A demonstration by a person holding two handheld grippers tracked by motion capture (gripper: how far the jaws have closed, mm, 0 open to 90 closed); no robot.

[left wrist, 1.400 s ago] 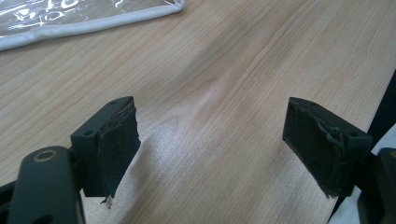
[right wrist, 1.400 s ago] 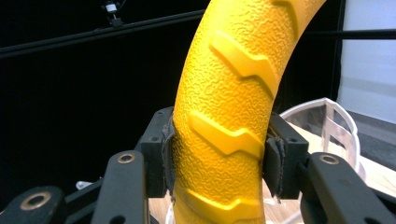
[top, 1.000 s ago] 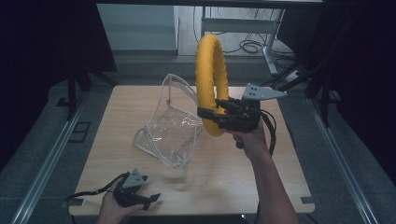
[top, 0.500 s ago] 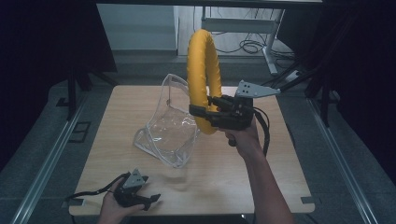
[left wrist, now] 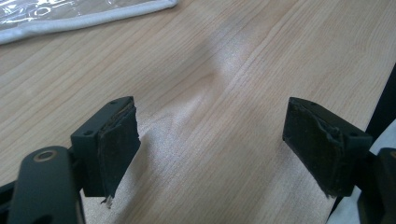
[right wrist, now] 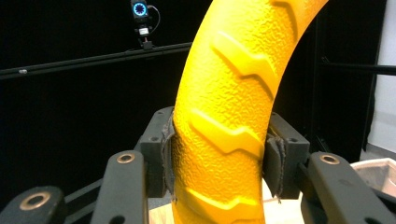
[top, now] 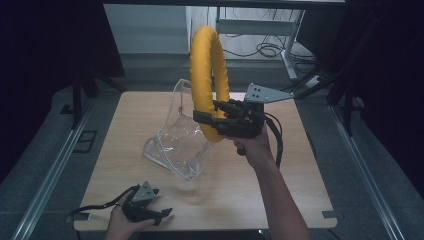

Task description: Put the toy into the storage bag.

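Clamping yellow ring [top: 209, 80] upright above clear bag [top: 182, 140] in right gripper [top: 218, 121]; left gripper [top: 161, 215] wide, unladen, on table [top: 300, 165].

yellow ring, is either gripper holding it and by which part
The right gripper clamps the yellow textured rubber ring across its lower rim, upright. The left gripper is open, holding nothing.

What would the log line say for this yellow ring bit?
right claw: shut on yellow ring, held upright above clear bag | left claw: open, low over table

Yellow ring [top: 208, 80] above clear bag [top: 179, 140]
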